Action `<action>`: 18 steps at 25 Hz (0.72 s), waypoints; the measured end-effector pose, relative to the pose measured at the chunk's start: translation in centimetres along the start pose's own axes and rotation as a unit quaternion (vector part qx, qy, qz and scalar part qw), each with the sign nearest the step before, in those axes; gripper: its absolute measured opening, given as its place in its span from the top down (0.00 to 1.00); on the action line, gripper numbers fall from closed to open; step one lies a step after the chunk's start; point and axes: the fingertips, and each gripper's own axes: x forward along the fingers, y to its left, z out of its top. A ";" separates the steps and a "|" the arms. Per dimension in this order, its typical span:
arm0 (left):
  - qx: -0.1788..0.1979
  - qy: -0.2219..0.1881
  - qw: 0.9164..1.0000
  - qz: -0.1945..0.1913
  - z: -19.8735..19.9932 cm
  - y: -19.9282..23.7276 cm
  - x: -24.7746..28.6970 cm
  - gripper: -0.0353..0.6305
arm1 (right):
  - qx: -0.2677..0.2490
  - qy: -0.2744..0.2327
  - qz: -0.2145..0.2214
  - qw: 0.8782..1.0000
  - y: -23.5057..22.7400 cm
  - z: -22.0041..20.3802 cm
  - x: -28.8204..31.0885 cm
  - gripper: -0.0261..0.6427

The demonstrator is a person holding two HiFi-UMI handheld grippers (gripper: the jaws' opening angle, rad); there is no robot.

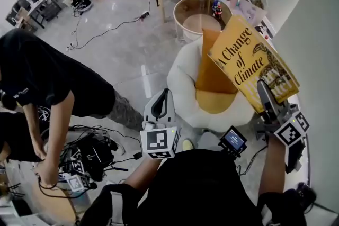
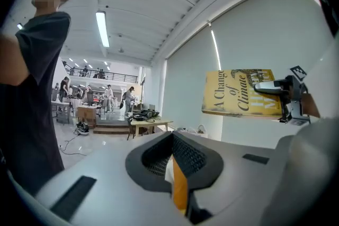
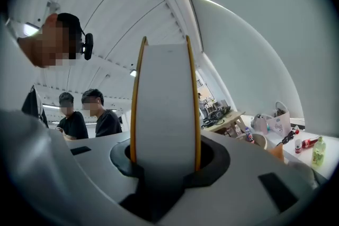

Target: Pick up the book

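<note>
Polished grey floor spread from 9 to 12 o'clock in the head view, with an open workshop and desks beyond. At 9 o'clock, a person in a black shirt, bent over a tangle of cables at 8. Just off centre toward 3, a white cushioned seat with an orange cushion propped in it. Behind it at 1 o'clock, a round wooden tub, bottles just beside. Held in the air at 2 to 3 o'clock, the yellow book, tilted, front cover toward the head camera. Clamped by one edge in the right gripper, jaws pressed on both covers, white page block between. At 6 o'clock, the left gripper, jaws drawn together, gripping nothing.
</note>
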 end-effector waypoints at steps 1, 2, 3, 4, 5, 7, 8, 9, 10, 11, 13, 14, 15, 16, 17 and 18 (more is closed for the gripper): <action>-0.006 -0.002 1.000 0.002 0.2 0.1 -0.1 0.93 | -0.003 -0.007 0.001 1.000 0.5 0.3 -0.3 0.73; -0.010 -0.005 1.000 0.004 0.5 0.2 -0.2 0.93 | -0.007 -0.013 0.002 1.000 0.9 0.7 -0.4 0.73; -0.011 -0.009 1.000 0.005 0.9 0.2 -0.2 0.93 | -0.011 -0.017 0.004 1.000 1.3 0.9 -0.4 0.73; -0.011 -0.012 1.000 0.006 1.3 0.1 -0.2 0.93 | -0.015 -0.021 0.006 1.000 1.6 1.1 -0.4 0.73; -0.011 -0.015 1.000 0.005 1.7 0.0 0.0 0.93 | -0.017 -0.025 0.008 1.000 1.8 1.4 -0.4 0.73; -0.011 -0.019 1.000 0.004 2.1 -0.5 0.4 0.93 | -0.018 -0.033 0.009 0.999 1.7 1.9 -0.7 0.73; -0.010 -0.020 1.000 0.004 2.2 -0.8 0.6 0.93 | -0.018 -0.036 0.009 0.999 1.5 2.0 -0.9 0.73; -0.009 -0.021 1.000 0.004 2.1 -1.1 0.8 0.93 | -0.017 -0.038 0.009 0.999 1.1 2.1 -1.1 0.73; -0.007 -0.022 1.000 0.005 2.0 -1.3 1.0 0.93 | -0.017 -0.040 0.009 0.999 0.7 2.1 -1.3 0.73; -0.006 -0.022 1.000 0.006 1.9 -1.5 1.0 0.93 | -0.017 -0.041 0.009 0.999 0.4 2.1 -1.5 0.73; -0.005 -0.023 1.000 0.008 1.9 -1.1 0.8 0.93 | -0.018 -0.043 0.007 0.999 0.4 2.0 -1.5 0.73; -0.006 -0.024 1.000 0.008 2.0 -0.7 0.7 0.93 | -0.019 -0.043 0.005 0.999 0.7 2.0 -1.4 0.73; -0.006 -0.024 1.000 0.008 2.1 -0.3 0.5 0.93 | -0.019 -0.043 0.004 0.999 1.1 2.0 -1.2 0.73; -0.006 -0.024 1.000 0.008 2.1 0.0 0.3 0.93 | -0.020 -0.043 0.003 0.999 1.4 1.9 -1.1 0.73; -0.006 -0.023 1.000 0.009 2.1 0.2 0.2 0.93 | -0.020 -0.042 0.003 0.999 1.5 1.8 -1.0 0.73; -0.005 -0.022 1.000 0.010 2.1 0.3 0.2 0.93 | -0.021 -0.040 0.003 0.999 1.6 1.8 -0.9 0.73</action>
